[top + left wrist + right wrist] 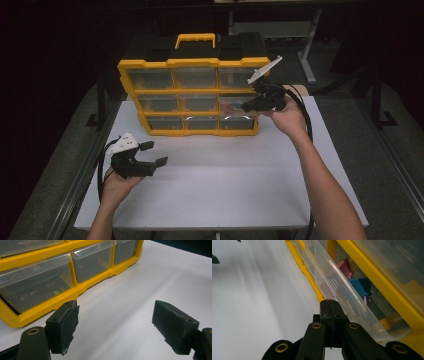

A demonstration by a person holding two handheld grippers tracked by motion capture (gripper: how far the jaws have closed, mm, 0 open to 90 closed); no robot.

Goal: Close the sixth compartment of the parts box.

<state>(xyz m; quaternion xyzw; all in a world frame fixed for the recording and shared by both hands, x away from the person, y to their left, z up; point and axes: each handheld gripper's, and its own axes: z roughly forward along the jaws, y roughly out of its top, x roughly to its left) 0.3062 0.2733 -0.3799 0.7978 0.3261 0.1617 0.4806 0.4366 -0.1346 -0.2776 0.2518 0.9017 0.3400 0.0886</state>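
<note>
Your white surface [215, 185] carries the yellow plastic organizer [192, 95], standing upright at its far edge. The middle-right clear drawer [342, 287] is partly pulled out, smooth and see-through, red and blue clips [359, 286] inside. Your right tongs [248, 105] are pressed together at its lip; left tongs [154, 153] hover apart, idle. More pulling left, I'd say.

The white counter [215, 185] stood in a dim room, brightly lit from above while everything around it lay in shadow. Grey carpeted floor [395, 150] spread on both sides. Behind it, the metal legs of another table [307, 55] showed against a dark background.
</note>
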